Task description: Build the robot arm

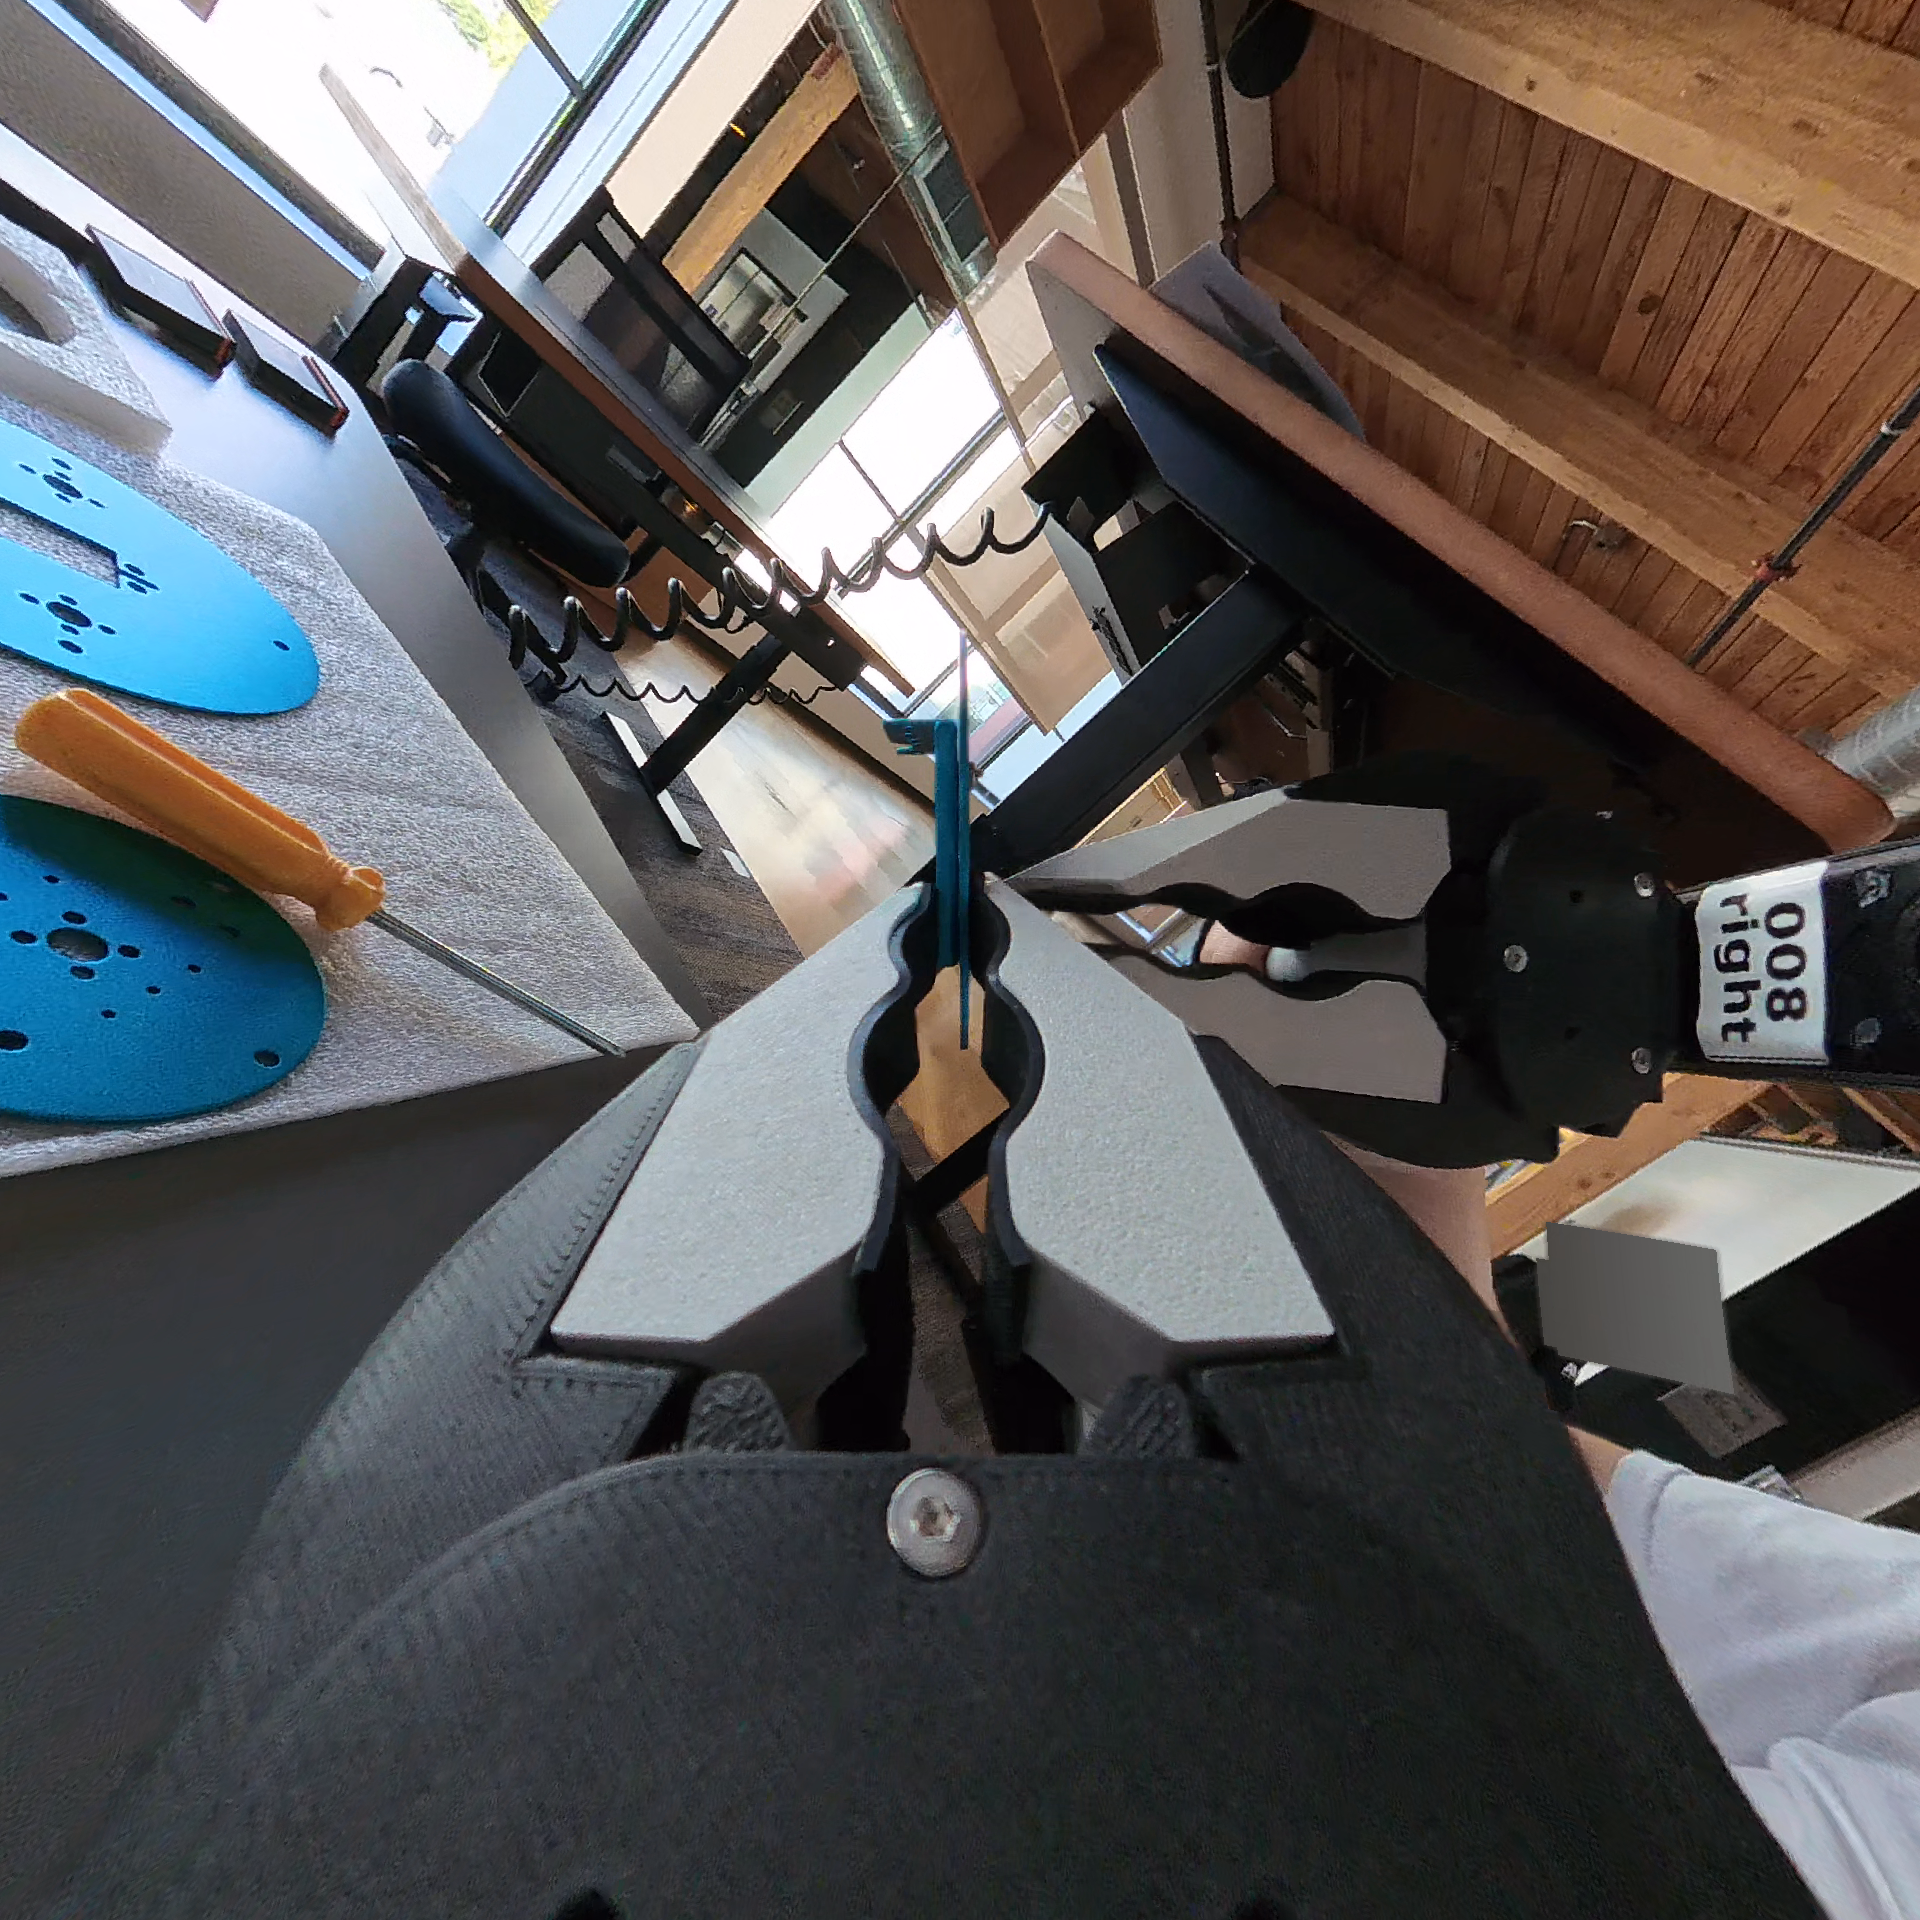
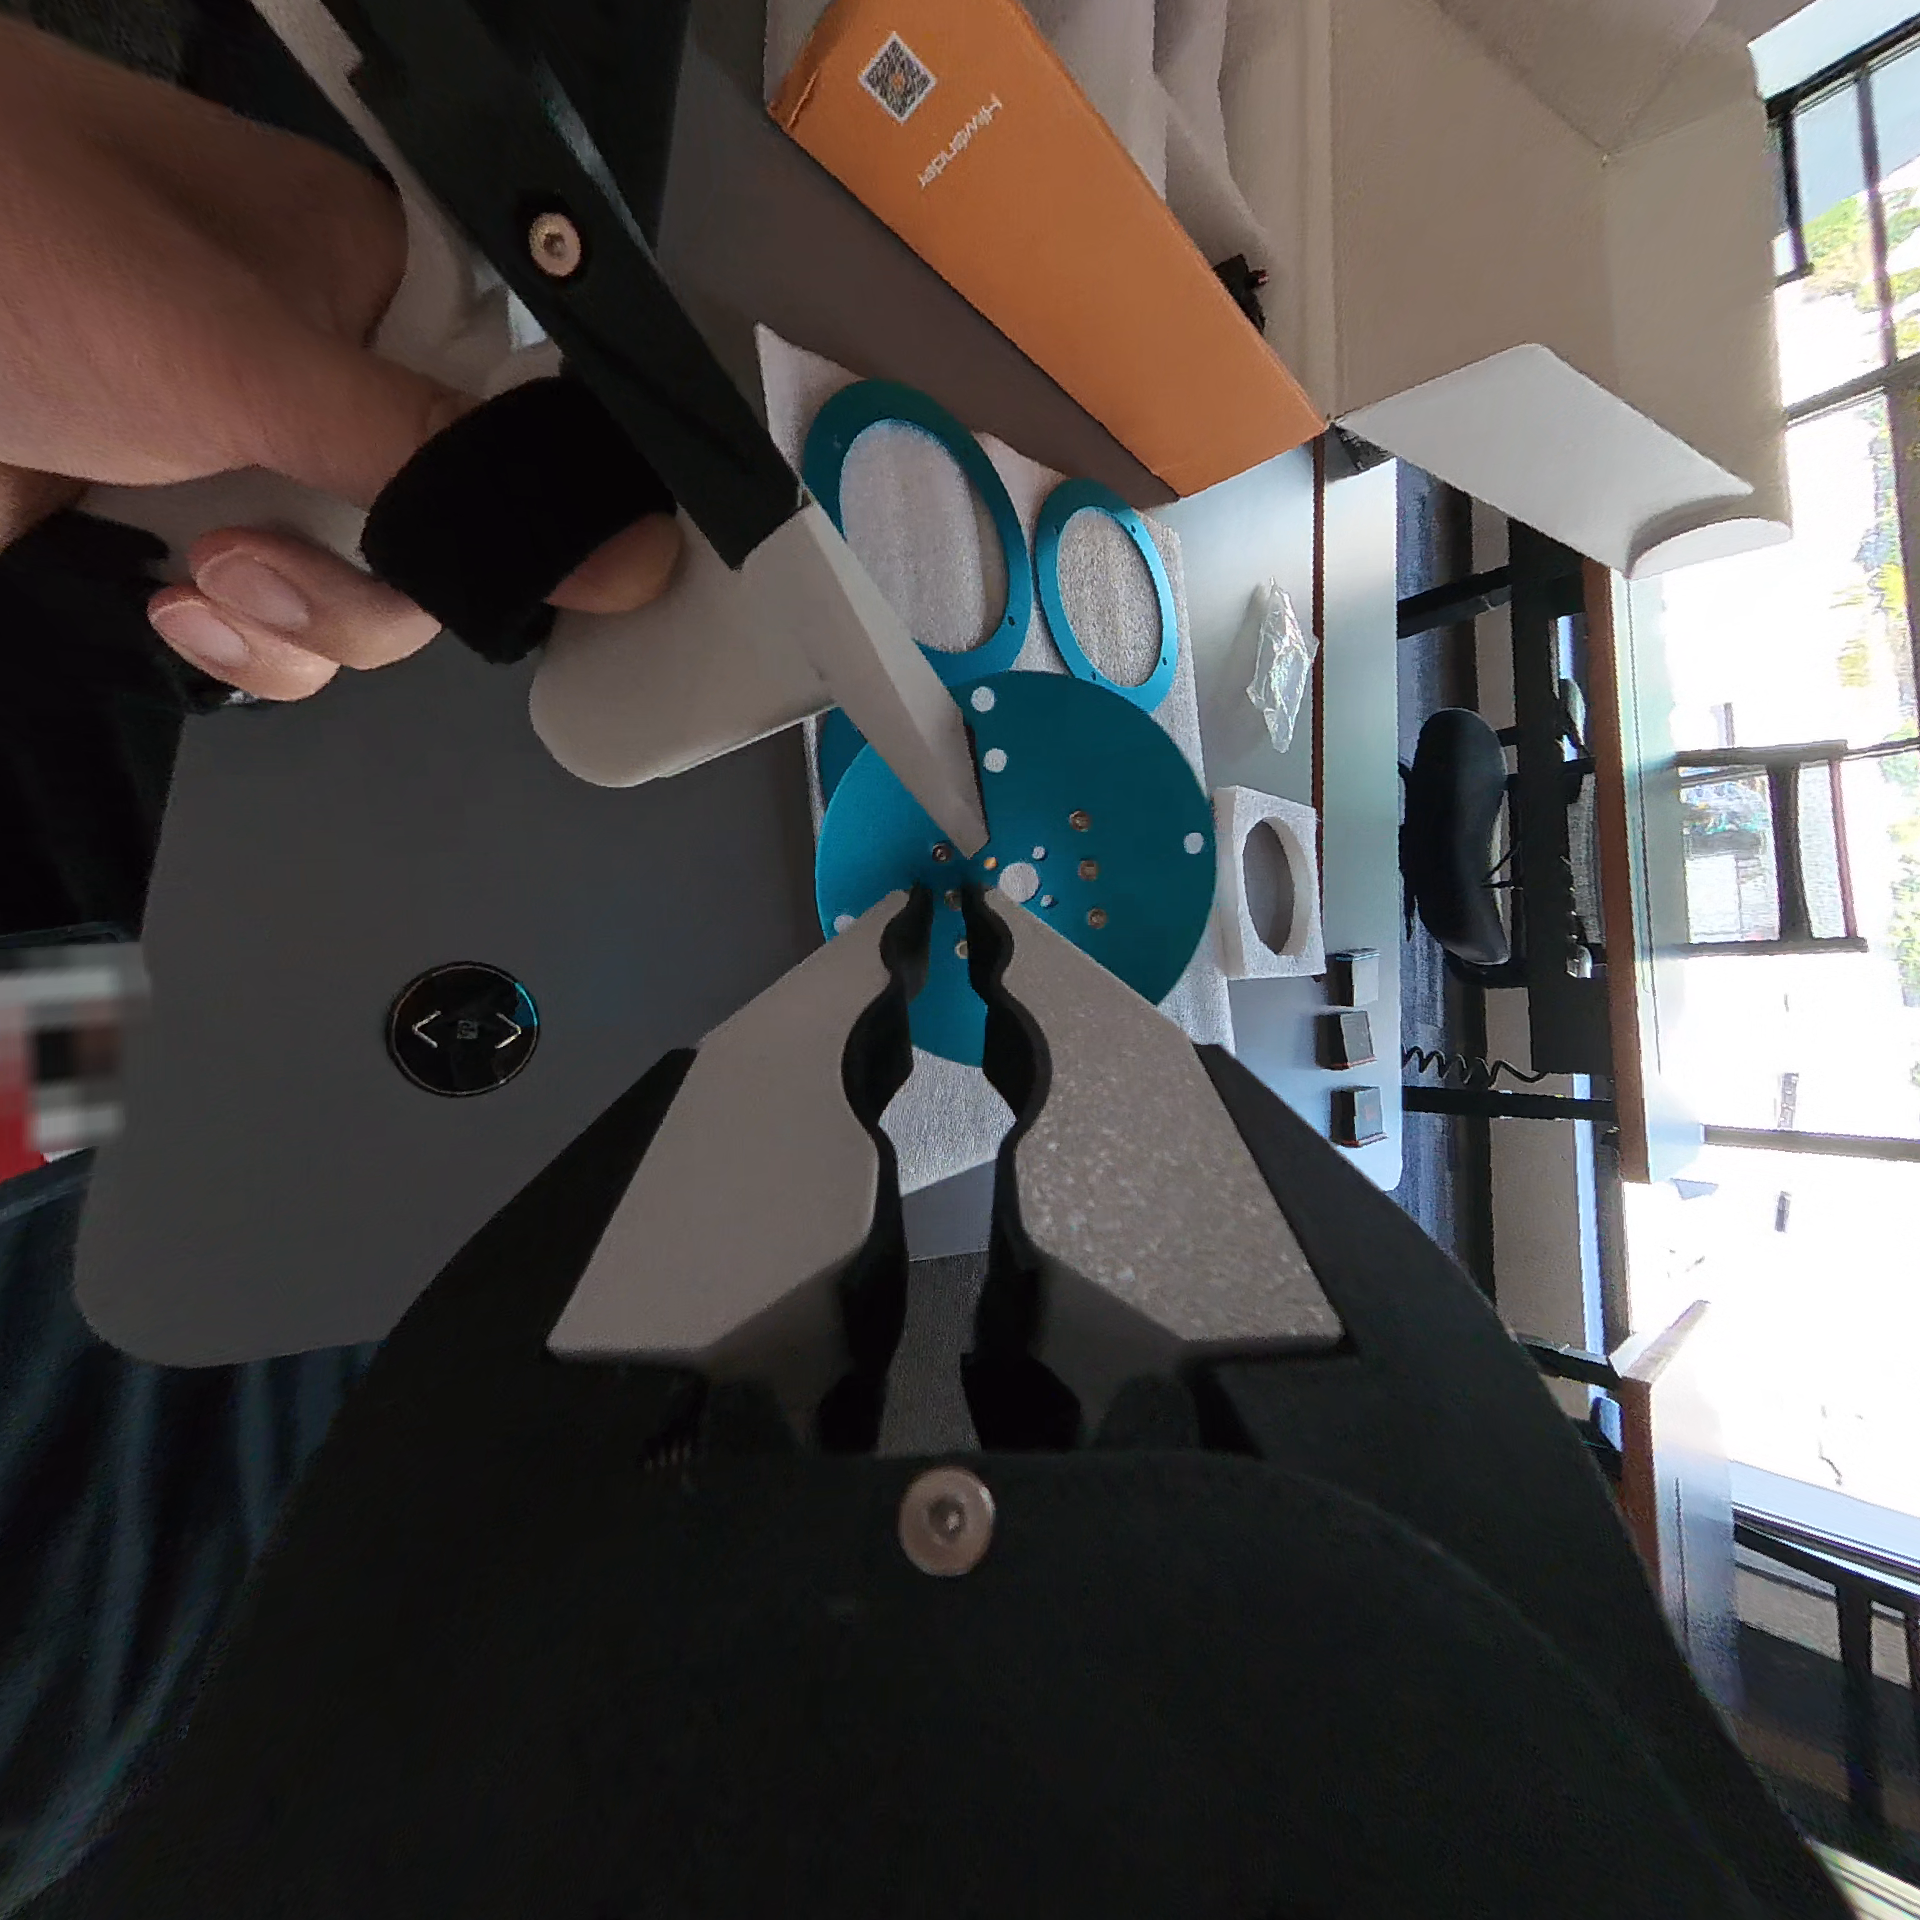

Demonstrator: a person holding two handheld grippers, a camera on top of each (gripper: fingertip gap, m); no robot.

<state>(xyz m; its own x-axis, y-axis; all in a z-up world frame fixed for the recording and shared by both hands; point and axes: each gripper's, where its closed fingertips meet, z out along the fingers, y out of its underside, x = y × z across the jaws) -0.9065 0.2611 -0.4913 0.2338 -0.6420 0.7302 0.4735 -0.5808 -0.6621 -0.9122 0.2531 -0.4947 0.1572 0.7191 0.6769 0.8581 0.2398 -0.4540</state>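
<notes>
The teal disc (image 2: 1101,831) is being pinched edge-on by the left gripper (image 1: 961,894), held in the air off the tabletop's edge. It looks thin, stiff, light and slick; the rim suits gripping. The right gripper (image 2: 948,899) is hovering close, slightly spread, holding nothing.

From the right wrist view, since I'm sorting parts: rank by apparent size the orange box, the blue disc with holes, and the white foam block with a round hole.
1. orange box, though nearest the camera
2. blue disc
3. white foam block
</notes>
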